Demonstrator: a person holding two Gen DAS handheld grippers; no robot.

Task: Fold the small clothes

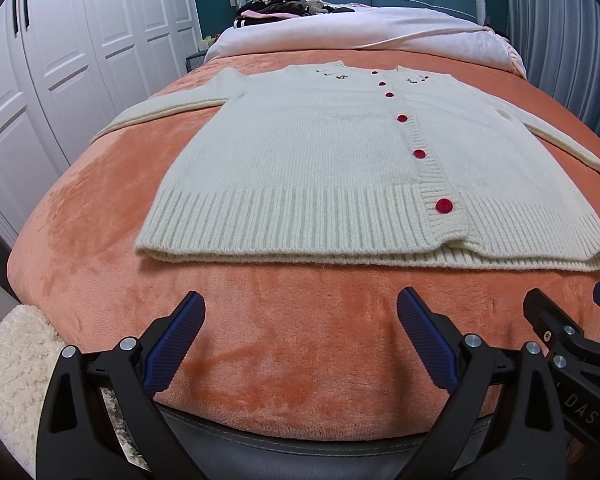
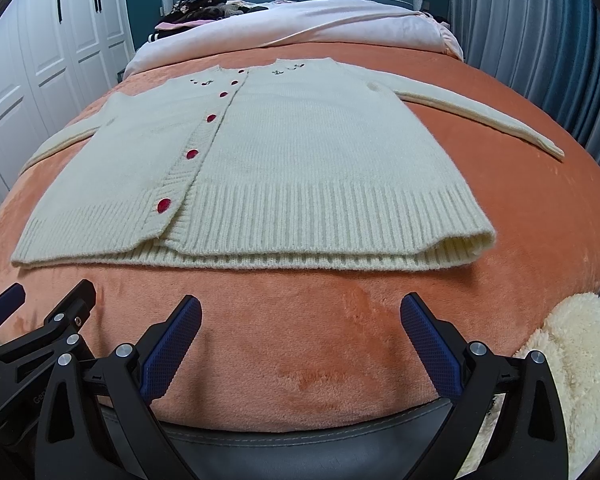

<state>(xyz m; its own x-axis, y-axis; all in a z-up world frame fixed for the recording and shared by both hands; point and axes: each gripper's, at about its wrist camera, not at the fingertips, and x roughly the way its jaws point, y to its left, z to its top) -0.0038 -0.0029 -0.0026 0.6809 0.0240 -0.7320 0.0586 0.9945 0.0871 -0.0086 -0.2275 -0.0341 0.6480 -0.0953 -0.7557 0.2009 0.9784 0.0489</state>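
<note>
A cream knit cardigan [image 1: 320,160] with red buttons lies flat and buttoned on the orange blanket [image 1: 100,200], both sleeves spread out to the sides. It also shows in the right wrist view [image 2: 300,152]. My left gripper [image 1: 300,312] is open and empty, hovering over the blanket just short of the ribbed hem. My right gripper [image 2: 300,312] is open and empty too, beside the left one, short of the hem. The right gripper shows at the right edge of the left wrist view [image 1: 572,304].
A pink-white duvet [image 1: 360,32] and a pile of dark clothes [image 1: 276,2] lie at the head of the bed. White wardrobe doors [image 1: 60,60] stand on the left, grey curtains [image 1: 560,40] on the right. A fluffy cream rug [image 2: 572,380] lies below the bed's foot.
</note>
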